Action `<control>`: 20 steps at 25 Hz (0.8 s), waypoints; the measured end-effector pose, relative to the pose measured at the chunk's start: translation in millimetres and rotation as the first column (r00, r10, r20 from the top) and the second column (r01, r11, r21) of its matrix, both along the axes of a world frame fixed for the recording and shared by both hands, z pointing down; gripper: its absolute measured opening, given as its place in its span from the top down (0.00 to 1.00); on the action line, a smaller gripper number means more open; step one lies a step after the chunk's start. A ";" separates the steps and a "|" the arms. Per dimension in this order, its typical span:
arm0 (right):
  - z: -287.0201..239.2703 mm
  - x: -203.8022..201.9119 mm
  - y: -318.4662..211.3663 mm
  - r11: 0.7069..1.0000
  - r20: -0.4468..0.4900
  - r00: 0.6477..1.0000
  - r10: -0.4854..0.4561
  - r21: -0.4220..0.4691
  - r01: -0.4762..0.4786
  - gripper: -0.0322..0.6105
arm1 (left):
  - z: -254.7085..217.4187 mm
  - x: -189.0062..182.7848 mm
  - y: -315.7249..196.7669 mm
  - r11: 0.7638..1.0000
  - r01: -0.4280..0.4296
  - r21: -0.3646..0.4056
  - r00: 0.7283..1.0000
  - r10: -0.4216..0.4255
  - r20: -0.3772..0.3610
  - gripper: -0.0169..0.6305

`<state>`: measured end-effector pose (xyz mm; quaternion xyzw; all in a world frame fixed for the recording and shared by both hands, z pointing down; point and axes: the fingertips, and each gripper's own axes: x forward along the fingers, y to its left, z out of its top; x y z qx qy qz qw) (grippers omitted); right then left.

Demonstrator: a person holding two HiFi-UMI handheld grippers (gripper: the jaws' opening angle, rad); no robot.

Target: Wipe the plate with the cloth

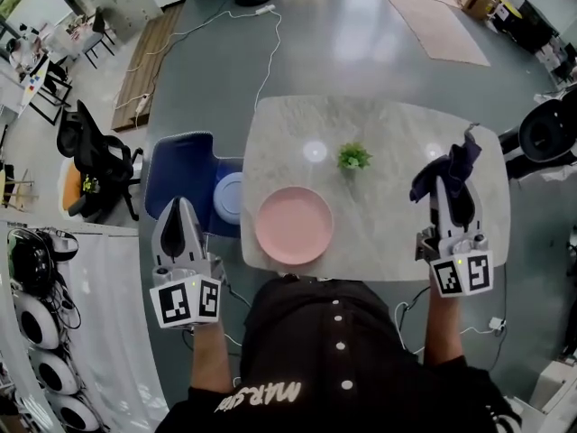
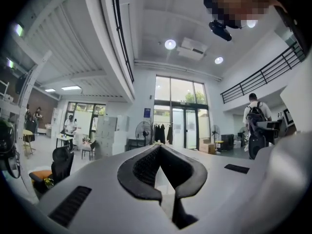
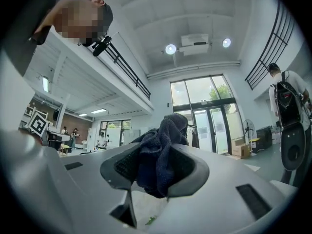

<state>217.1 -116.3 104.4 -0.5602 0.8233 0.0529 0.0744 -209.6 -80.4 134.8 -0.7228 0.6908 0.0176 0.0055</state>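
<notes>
Marble table [image 1: 397, 233]: pink plate [image 1: 294, 225] bare; dark-blue cloth [image 1: 453, 171] bunched in R gripper [image 1: 453, 186].

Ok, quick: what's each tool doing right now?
Left tool: closed, empty.
Right tool: closed on the dark blue cloth.

Between the matt grey plastic jaws of the right gripper [image 3: 157, 173], the cloth [image 3: 165, 130] is fuzzy terry. The plate [image 1: 294, 225] looks smooth; the desk [image 1: 388, 133] glossy, marbled.
</notes>
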 end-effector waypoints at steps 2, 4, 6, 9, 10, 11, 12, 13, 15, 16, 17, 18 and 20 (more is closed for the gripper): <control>-2.0 8.0 2.4 1.000 0.003 1.000 0.025 0.011 -0.025 0.73 | -0.8 -2.1 2.6 1.000 -0.006 0.012 1.000 0.006 -0.008 0.95; -1.1 15.6 5.2 0.999 0.014 0.999 0.048 0.015 -0.048 0.73 | -0.6 -5.6 6.2 1.000 -0.011 0.019 1.000 0.011 -0.010 0.95; 1.9 22.9 7.6 0.998 0.025 0.997 0.067 0.013 -0.067 0.73 | 0.6 -11.3 10.6 1.000 0.004 0.016 1.000 -0.004 -0.004 0.95; 6.0 30.1 8.9 0.996 0.035 0.996 0.087 0.004 -0.087 0.73 | 2.3 -18.7 13.9 0.999 0.032 0.010 0.999 -0.032 -0.005 0.95; 6.5 30.9 9.3 0.996 0.035 0.995 0.090 0.002 -0.090 0.73 | 2.7 -19.7 13.8 0.999 0.038 0.009 0.999 -0.038 -0.005 0.95; 6.7 31.0 9.8 0.996 0.032 0.995 0.091 0.002 -0.091 0.73 | 2.9 -20.4 13.3 0.999 0.044 0.009 0.999 -0.044 -0.004 0.95; 6.7 30.8 10.1 0.996 0.025 0.995 0.092 0.003 -0.092 0.73 | 3.1 -21.2 13.0 0.999 0.054 0.010 0.999 -0.054 -0.005 0.95; 6.7 30.5 10.2 0.996 0.018 0.995 0.093 0.005 -0.093 0.73 | 3.3 -22.2 12.9 0.998 0.065 0.012 0.998 -0.065 -0.010 0.95; 6.6 30.2 10.3 0.996 0.013 0.996 0.094 0.011 -0.094 0.73 | 4.6 -23.1 13.4 0.997 0.078 0.014 0.997 -0.077 -0.026 0.95; 6.5 30.1 10.4 0.995 0.012 0.995 0.094 0.014 -0.094 0.73 | 6.0 -22.4 13.5 0.997 0.075 0.012 0.997 -0.074 -0.031 0.95; 6.4 30.0 10.6 0.995 0.011 0.995 0.096 0.018 -0.096 0.73 | 7.8 -21.3 13.4 0.998 0.069 0.008 0.997 -0.069 -0.029 0.95; 6.3 29.5 10.9 0.995 0.010 0.995 0.097 0.021 -0.097 0.73 | 9.6 -20.1 13.2 0.998 0.064 0.003 0.998 -0.064 -0.024 0.95; 5.6 27.2 11.0 0.995 0.004 0.996 0.095 0.023 -0.095 0.73 | 11.3 -18.8 13.1 0.998 0.059 -0.002 0.998 -0.059 -0.012 0.95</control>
